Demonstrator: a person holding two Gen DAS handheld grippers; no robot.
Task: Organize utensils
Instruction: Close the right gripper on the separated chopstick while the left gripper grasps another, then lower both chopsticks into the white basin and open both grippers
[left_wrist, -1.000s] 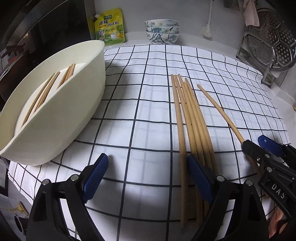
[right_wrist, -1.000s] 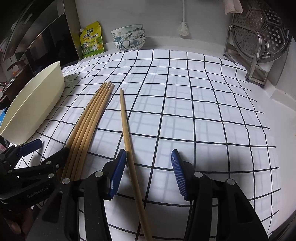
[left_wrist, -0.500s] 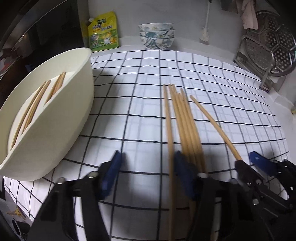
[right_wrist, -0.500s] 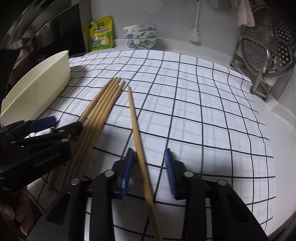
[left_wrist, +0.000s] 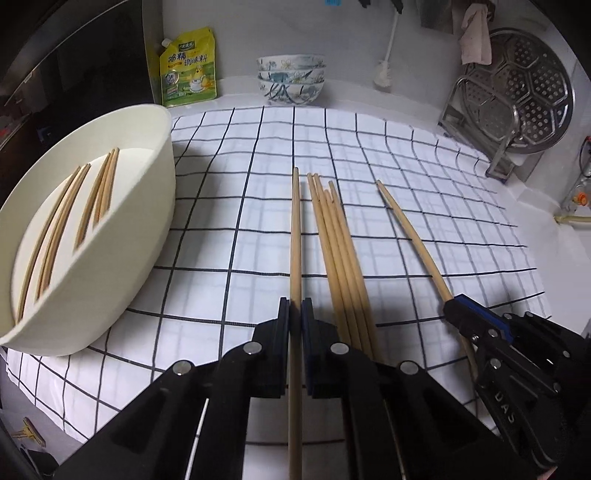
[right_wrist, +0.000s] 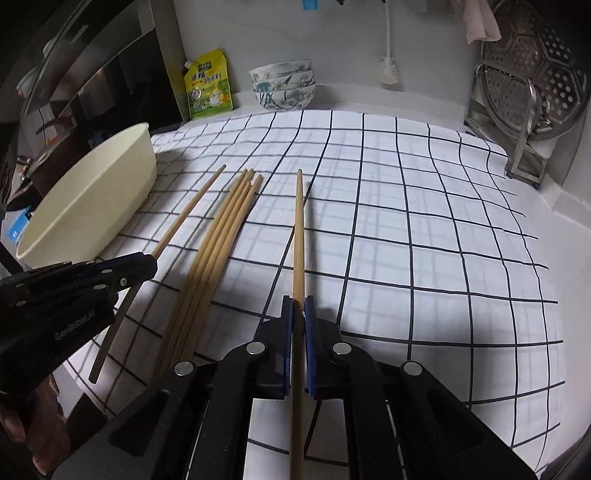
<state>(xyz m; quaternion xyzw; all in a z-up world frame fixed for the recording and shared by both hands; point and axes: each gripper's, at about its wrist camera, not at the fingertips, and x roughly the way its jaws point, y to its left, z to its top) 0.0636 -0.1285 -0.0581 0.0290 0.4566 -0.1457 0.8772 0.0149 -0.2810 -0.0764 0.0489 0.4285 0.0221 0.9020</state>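
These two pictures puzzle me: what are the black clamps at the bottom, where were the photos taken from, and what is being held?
No robot here: a person holds a hand-held gripper in each hand, each carrying a wide-angle camera that looks along its two fingers. One picture comes from the left gripper, the other from the right gripper; each also shows its partner off to one side. Both have just been closing, and each is now shut on one chopstick: the left chopstick and the right chopstick. Between them a bundle of chopsticks lies on a checked cloth. A cream tub at the left already contains several chopsticks. Behind stand stacked bowls, a yellow pouch and a metal steamer rack.
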